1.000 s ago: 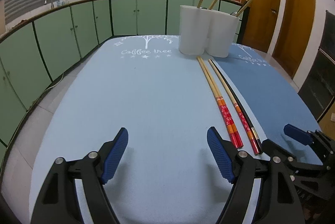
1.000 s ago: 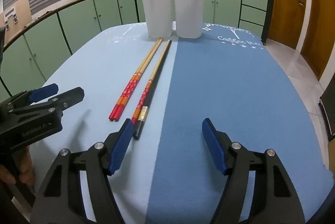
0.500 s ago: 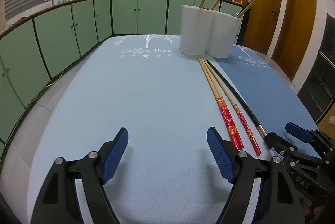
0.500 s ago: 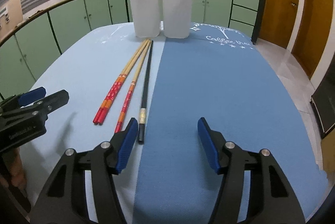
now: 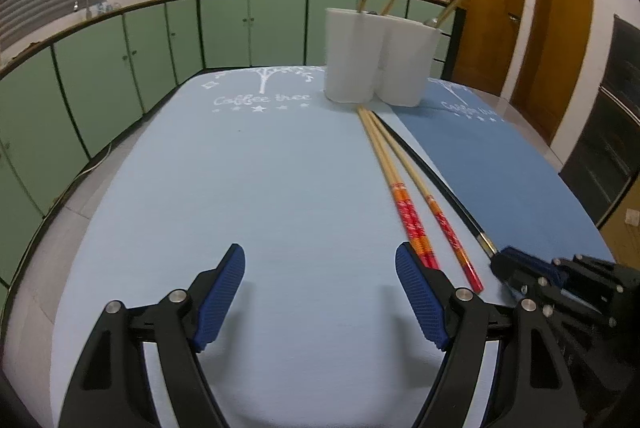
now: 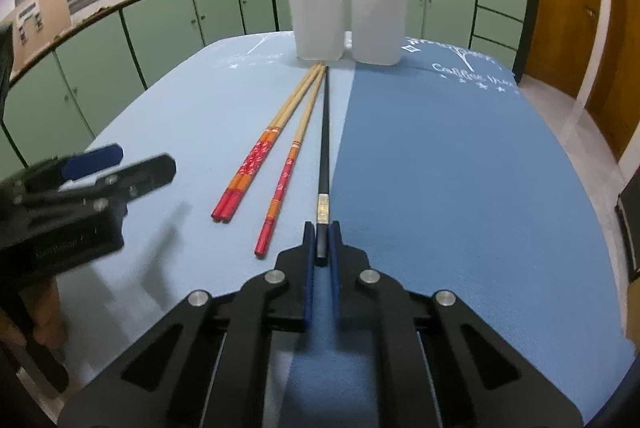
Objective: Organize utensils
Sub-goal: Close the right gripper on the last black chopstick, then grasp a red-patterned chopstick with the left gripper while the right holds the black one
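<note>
Blue pads wide apart on my left gripper [image 5: 320,298], hovering over the pale blue mat [image 5: 248,196] with nothing between them. Just right of it lie two red-handled chopsticks [image 6: 246,172] side by side, then a third one [image 6: 286,184] alone, tips toward the white holder [image 6: 346,16] at the far end, where more chopsticks stand. Further right, on the seam with the darker mat [image 6: 460,164], my right gripper [image 6: 321,248] is clamped tight on the near end of the black chopstick [image 6: 325,140].
</note>
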Available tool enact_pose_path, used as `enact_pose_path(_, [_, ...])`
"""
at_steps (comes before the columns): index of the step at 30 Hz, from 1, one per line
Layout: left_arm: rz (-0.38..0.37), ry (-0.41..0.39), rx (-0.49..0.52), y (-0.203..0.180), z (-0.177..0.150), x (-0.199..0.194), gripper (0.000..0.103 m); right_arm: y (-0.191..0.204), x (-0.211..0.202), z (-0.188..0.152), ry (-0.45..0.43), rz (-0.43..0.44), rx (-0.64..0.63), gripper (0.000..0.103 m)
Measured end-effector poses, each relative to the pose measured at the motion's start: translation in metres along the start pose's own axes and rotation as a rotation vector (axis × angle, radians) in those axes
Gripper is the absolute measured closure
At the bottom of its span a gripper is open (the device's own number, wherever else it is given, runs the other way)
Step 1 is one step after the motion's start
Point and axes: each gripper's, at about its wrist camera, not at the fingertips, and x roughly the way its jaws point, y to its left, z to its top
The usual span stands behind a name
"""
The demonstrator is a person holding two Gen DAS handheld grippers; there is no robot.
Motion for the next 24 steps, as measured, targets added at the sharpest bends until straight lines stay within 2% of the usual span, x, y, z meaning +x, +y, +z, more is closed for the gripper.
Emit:
enact_pose_path(6, [-0.032,0.035,0.025,-0.014,-0.001,0.006,0.027,-0.026,-0.002,0.002,-0.013,-0.053,0.076,0.097])
enact_pose_path(15, [-0.028,0.086,0.052,-0.03,-0.003,0.02,0.027,-0.04,-0.001,0.002,-0.017,-0.054,0.11,0.097])
enact_pose_path(17, [-0.024,0.09,0.042,-0.029,-0.003,0.022,0.027,-0.04,-0.001,0.002,-0.02,-0.052,0.109,0.097])
enact_pose_path(21, [0.006,0.086,-0.028,-0.016,-0.002,0.021,0.036,-0.04,-0.001,0.001,-0.021,-0.047,0.11,0.097])
enact_pose_path(24, [0.013,0.086,-0.045,-0.012,0.0,0.021,0.037,-0.039,0.0,0.001,-0.015,-0.043,0.107,0.097])
